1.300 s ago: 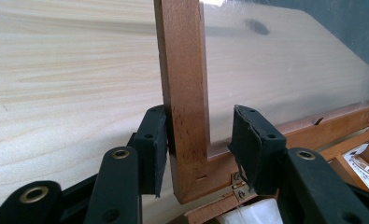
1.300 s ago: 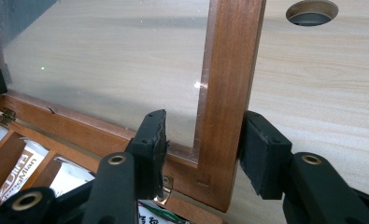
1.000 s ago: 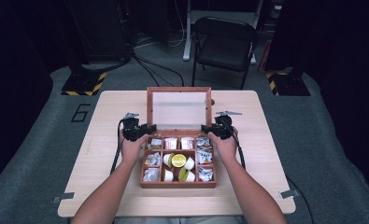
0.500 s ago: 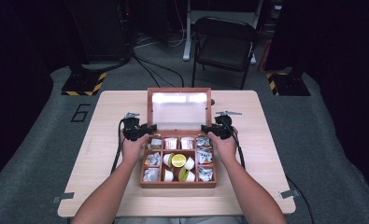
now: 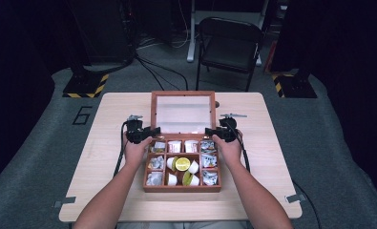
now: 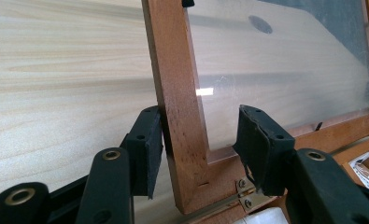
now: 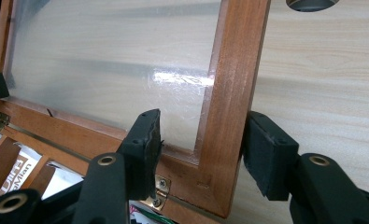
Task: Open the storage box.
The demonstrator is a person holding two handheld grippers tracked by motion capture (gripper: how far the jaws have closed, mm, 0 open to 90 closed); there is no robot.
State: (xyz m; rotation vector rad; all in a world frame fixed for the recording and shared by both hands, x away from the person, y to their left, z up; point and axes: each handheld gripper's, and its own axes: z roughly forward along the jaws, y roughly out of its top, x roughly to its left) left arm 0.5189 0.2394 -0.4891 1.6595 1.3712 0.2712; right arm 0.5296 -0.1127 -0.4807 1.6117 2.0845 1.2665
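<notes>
A wooden compartment box (image 5: 181, 188) sits mid-table with its glass-paned lid (image 5: 182, 95) raised. Its cells hold white cups, foil packets (image 5: 209, 160) and a lime-green round lid (image 5: 182, 163). My left gripper (image 5: 142, 133) is at the lid's left lower corner and my right gripper (image 5: 218, 132) at its right lower corner. In the left gripper view, my left gripper (image 6: 201, 147) is open and straddles the lid's side rail (image 6: 177, 93), the outer pad against the wood. In the right gripper view, my right gripper (image 7: 205, 149) straddles the opposite rail (image 7: 233, 93), also open.
Brass hinges (image 6: 245, 189) (image 7: 159, 186) join lid and box just below the jaws. A small dark round object (image 5: 217, 103) lies on the light wooden table (image 5: 281, 157) behind the lid. A folding chair (image 5: 229, 47) stands beyond the far edge. Cables trail from both grippers.
Glare flashed on the lid's glass half a second ago and has faded, so the lid's tilt may have shifted slightly. Hands and grippers stay at the lid's lower corners.
</notes>
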